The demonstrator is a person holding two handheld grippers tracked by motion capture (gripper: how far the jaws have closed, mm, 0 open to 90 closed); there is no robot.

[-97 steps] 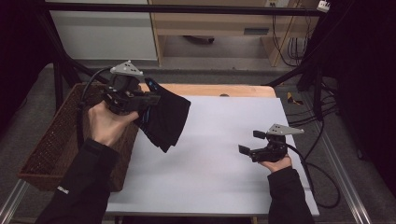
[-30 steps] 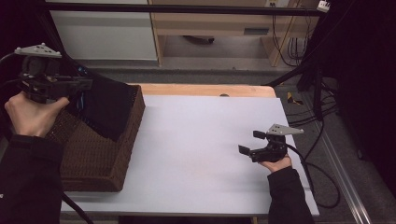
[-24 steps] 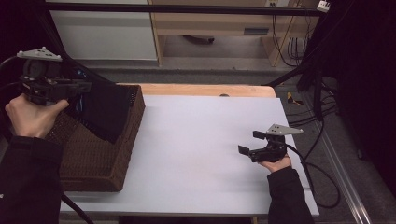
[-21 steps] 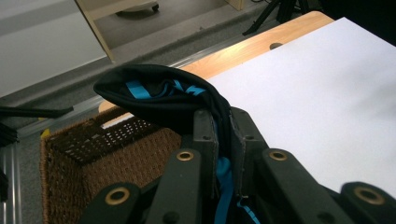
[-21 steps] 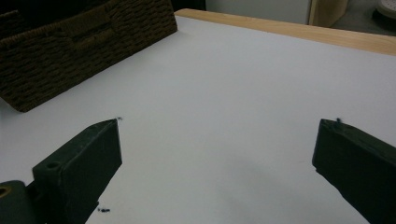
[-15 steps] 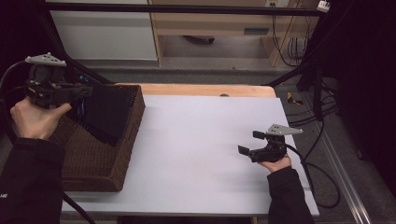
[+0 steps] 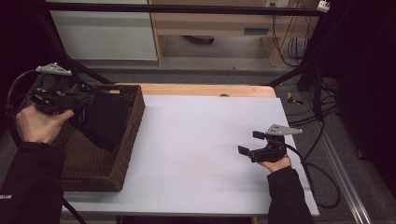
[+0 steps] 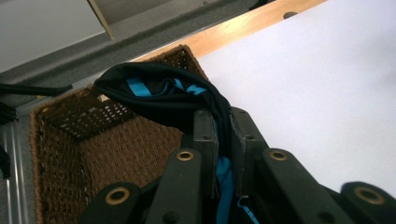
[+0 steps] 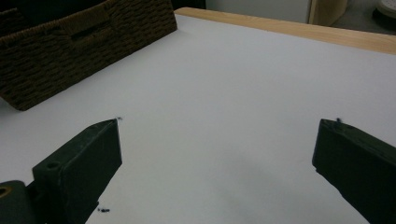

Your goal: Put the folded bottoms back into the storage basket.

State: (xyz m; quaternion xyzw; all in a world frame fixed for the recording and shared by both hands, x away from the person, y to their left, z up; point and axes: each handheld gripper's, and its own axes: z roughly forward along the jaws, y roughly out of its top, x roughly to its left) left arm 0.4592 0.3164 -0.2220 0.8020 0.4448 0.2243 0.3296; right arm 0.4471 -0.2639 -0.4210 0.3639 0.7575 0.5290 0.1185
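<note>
Black garment [image 7: 105, 119] with blue trim hangs pinched in the left tongs [image 8: 223, 140], partly inside the wicker basket [image 7: 100, 175]; released now, it could drape over the rim. Right tongs [image 7: 250, 143] rest spread on the surface [image 7: 196, 154].
</note>
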